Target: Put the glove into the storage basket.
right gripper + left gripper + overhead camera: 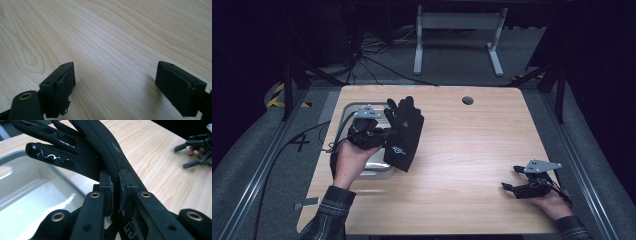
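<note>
— Your left gripper (115, 195) has its jaws pinched tight on the black glove (403, 132), above the metal tray (30, 202).

— And your right gripper (512, 179)?

— Jaws wide apart, empty. Glove limp, glossy prints on its fingers. Pale wood counter (472, 145), dark room.

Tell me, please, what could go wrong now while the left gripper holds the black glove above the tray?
1. The left gripper pinches the black glove only along one thin edge, so it might slip out.
2. The glove hangs partly over the metal tray and partly over the table; if released now, it may land across the rim.
3. The right gripper rests open far away, so it probably cannot catch it.
</note>
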Action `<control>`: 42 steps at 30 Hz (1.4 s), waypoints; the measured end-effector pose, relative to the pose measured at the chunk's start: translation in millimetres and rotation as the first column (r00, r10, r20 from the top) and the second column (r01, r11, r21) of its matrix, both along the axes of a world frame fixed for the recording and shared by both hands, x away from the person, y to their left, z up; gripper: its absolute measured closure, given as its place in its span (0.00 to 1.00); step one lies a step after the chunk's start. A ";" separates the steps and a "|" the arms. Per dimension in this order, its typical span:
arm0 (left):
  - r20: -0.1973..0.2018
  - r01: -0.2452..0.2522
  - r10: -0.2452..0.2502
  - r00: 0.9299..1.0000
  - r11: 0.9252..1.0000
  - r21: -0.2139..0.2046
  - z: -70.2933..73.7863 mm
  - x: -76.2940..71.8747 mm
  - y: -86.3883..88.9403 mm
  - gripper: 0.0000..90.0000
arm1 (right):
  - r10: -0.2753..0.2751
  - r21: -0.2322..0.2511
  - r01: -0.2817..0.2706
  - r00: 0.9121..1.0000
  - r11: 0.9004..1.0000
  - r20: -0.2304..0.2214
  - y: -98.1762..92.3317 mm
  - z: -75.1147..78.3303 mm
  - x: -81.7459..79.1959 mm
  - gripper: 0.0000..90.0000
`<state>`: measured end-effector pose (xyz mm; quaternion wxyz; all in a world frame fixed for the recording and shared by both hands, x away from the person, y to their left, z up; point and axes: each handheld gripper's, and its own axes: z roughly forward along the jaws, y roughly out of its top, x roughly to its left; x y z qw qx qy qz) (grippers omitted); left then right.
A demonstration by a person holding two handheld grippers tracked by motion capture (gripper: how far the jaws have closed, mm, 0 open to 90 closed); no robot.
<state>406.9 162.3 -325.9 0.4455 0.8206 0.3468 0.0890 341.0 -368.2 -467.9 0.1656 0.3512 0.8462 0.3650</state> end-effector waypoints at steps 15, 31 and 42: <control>-0.026 -0.128 0.127 0.992 0.992 -0.016 -10.3 8.8 66.8 0.92 | -0.012 -0.001 0.012 1.000 1.000 0.001 -0.3 0.0 0.5 0.19; -0.152 -0.077 0.080 0.985 0.997 0.026 -61.2 34.9 67.7 0.92 | -0.022 0.000 0.022 1.000 1.000 0.001 -0.3 0.0 0.9 0.18; -0.168 -0.139 0.161 0.973 0.980 0.140 -72.3 40.6 73.5 0.82 | -0.023 0.000 0.023 1.000 1.000 0.000 -0.3 0.0 1.0 0.18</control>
